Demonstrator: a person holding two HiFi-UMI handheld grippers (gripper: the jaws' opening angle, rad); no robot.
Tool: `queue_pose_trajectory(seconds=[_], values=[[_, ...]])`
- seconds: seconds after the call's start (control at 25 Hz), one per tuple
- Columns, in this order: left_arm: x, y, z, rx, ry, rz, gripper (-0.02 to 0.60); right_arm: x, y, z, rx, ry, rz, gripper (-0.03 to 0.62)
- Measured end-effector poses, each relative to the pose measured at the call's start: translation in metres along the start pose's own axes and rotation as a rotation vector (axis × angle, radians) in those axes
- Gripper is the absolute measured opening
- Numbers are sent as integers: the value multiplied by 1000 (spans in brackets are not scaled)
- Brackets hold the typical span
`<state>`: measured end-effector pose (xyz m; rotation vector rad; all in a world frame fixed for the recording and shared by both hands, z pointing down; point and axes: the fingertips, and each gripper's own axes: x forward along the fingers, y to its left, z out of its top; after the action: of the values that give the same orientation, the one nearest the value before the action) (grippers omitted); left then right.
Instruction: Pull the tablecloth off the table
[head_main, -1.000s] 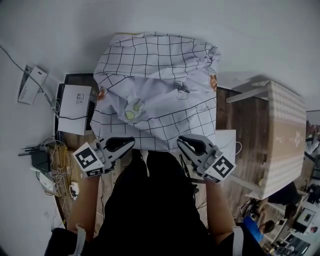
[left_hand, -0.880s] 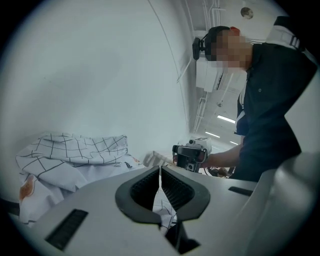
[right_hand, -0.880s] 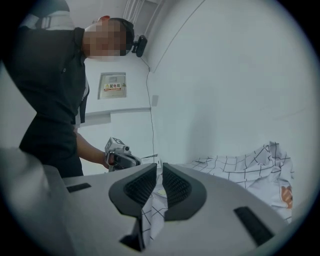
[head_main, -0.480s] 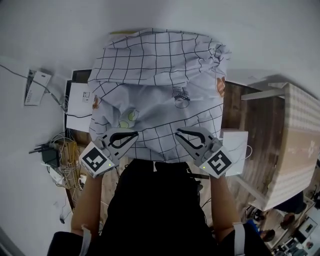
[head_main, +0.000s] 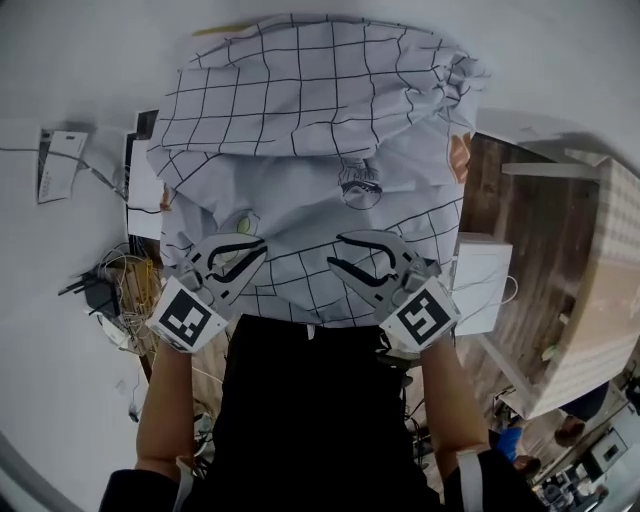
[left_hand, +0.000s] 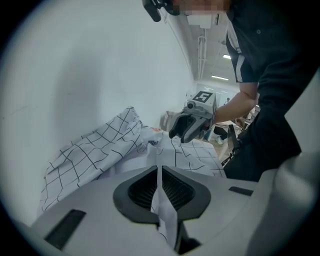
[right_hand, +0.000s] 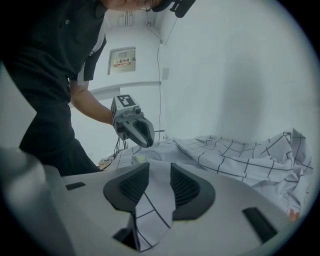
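We are mid-pull: the checked tablecloth (head_main: 320, 120) lies heaped over the bench (head_main: 218, 30), its near hem at our waist. The left tongs (left_hand: 159, 175) clamp a fold. The right tongs (right_hand: 159, 172) have just been opening, with cloth lying loose between them. The next move, we judge, calls for a fresh grip and another haul. Compared with a second ago, the heap sits bunched closer to us.

The tablecloth (head_main: 320, 120) is white with a thin black grid and a few small cartoon prints in dark, green and orange. It lies rumpled and bunched in loose folds. It covers the table (head_main: 215, 30), of which only a thin tan strip shows at the far edge.
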<state>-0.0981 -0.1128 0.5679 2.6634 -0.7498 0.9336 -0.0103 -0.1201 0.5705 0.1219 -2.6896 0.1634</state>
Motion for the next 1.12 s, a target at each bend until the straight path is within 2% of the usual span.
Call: queue_pose_trajectory(seconds=[0.08,0.2,0.32,0.68,0.84,1.12], values=[[8,3,-9,6,11,-8,39,10,-4,-6,-2,14,3,129],[21,5,-17,26,29,-34,109,23,-13,-11,-5,17,-13,147],[31,12,-20,49,27,-23,110,34,-20,-20,-12,49,-20,172],[59,21,-44,113,117,-36,198,59,-30,-45,-47,126,-24,238],[62,24,-52,115,124,-20,253,66,-30,-55,-81,167,-20,257],[69,25,-68,132,167,-21,305,74,-32,-69,-120,239,-31,279]])
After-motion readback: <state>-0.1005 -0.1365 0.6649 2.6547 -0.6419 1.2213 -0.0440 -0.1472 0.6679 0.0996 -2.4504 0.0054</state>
